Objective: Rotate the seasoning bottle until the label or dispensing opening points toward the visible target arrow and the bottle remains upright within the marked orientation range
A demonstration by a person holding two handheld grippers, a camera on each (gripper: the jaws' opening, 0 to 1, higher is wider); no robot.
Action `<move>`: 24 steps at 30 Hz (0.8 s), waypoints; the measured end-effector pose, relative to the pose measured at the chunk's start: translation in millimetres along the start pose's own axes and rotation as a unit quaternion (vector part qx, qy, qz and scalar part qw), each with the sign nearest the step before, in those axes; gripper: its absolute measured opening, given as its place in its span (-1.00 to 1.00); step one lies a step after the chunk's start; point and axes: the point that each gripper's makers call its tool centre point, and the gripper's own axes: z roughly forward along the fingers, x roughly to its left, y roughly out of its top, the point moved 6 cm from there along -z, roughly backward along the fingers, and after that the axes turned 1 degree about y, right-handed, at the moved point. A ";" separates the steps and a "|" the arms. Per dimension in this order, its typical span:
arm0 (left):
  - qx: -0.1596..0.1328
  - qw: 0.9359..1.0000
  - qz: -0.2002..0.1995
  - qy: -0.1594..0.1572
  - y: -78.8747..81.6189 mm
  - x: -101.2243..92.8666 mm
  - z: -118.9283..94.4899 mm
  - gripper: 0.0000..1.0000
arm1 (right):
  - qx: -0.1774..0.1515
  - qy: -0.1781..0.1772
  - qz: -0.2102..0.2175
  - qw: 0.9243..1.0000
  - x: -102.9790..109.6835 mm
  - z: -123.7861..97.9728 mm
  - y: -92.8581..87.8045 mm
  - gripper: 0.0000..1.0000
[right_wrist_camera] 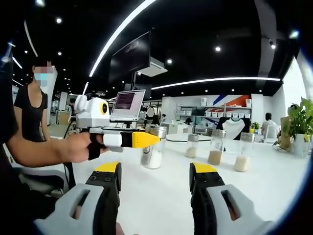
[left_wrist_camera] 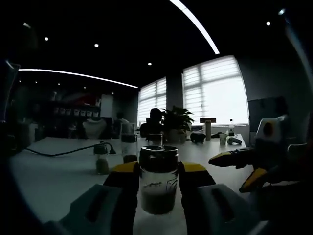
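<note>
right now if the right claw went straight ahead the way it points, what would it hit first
Probably nothing at once: bare white table lies between its open jaws. Further on stand the seasoning bottle held by the left claw and small jars; depth is unclear.

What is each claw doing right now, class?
Left claw: closed around the seasoning bottle.
Right claw: open, holding nothing.

white table (right_wrist_camera: pixel 161 196) with seasoning bottles (right_wrist_camera: pixel 215 147)
</note>
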 end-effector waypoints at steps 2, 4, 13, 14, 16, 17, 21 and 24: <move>0.005 1.000 -0.012 -0.001 -1.7 9.5 -0.5 -0.32 | 0.002 0.003 0.002 1.000 -0.1 -1.5 -2.4 0.18; 0.009 1.000 -0.019 0.005 -4.1 15.5 -0.6 -0.32 | -0.002 0.006 0.007 1.000 -2.4 -2.1 -3.6 0.21; 0.031 0.999 -0.030 0.031 -17.0 37.3 -5.1 -0.33 | 0.004 -0.009 0.015 1.000 -13.0 -5.9 -6.9 0.28; 0.032 0.998 -0.031 0.032 -17.1 38.9 -5.4 -0.33 | 0.004 -0.010 0.017 1.000 -14.4 -6.8 -7.0 0.28; 0.032 0.998 -0.033 0.036 -17.4 43.3 -6.0 -0.33 | 0.003 -0.012 0.019 1.000 -16.1 -7.8 -7.1 0.28; 0.034 0.998 -0.036 0.040 -18.0 45.8 -6.4 -0.33 | 0.003 -0.014 0.020 1.000 -17.1 -8.1 -7.1 0.27; 0.040 0.998 -0.033 0.048 -19.8 51.6 -8.3 -0.32 | 0.002 -0.017 0.022 1.000 -19.6 -9.1 -7.2 0.27; 0.043 0.997 -0.033 0.053 -21.8 56.1 -11.0 -0.32 | 0.002 -0.018 0.025 1.000 -21.2 -10.1 -7.7 0.26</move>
